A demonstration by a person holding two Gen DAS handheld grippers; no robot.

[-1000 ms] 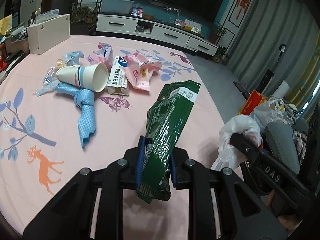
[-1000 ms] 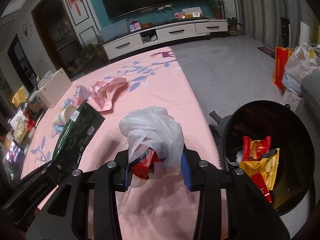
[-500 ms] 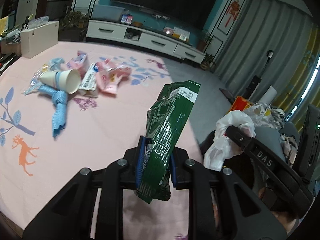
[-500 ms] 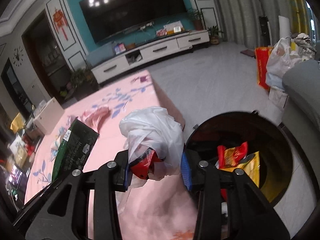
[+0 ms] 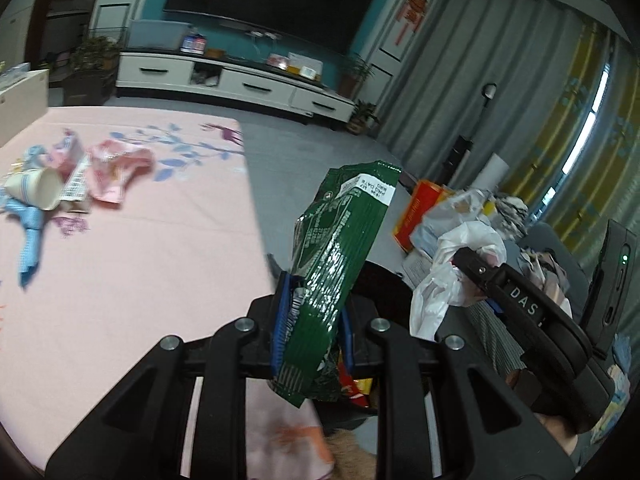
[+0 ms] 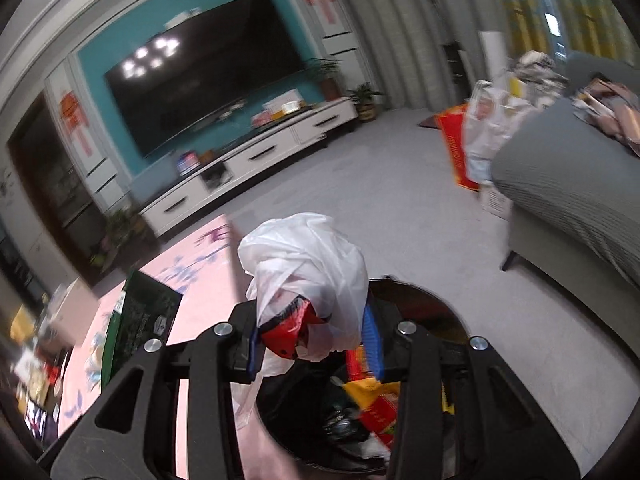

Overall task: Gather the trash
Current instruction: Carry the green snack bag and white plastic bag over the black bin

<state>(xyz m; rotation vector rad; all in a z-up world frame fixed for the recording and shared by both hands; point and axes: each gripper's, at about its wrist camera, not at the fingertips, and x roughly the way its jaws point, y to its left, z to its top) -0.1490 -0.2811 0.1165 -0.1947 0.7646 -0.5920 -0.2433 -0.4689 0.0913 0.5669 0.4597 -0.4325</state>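
Note:
My left gripper [image 5: 313, 316] is shut on a tall green foil packet [image 5: 340, 248], held upright past the right edge of the pink table [image 5: 140, 260]. My right gripper [image 6: 316, 340] is shut on a crumpled white plastic bag [image 6: 308, 264] with a red scrap [image 6: 286, 338] in it, right above the black trash bin [image 6: 452, 312]. Red and yellow wrappers [image 6: 372, 400] lie inside the bin. In the left wrist view the right gripper [image 5: 472, 276] and its white bag [image 5: 452, 284] show at the right. The green packet [image 6: 140, 324] shows at the left of the right wrist view.
More trash lies at the table's far left: a paper cup [image 5: 38, 188], a blue cloth [image 5: 30, 236], pink wrappers [image 5: 116, 168]. A grey sofa [image 6: 572, 200] stands right of the bin. Bags [image 6: 480, 136] sit on the grey floor. A TV cabinet [image 5: 224, 84] lines the far wall.
Both grippers have swung right, off the table toward the bin, each still gripping its item. The bin now lies directly below the right gripper, and the table trash has slid left.

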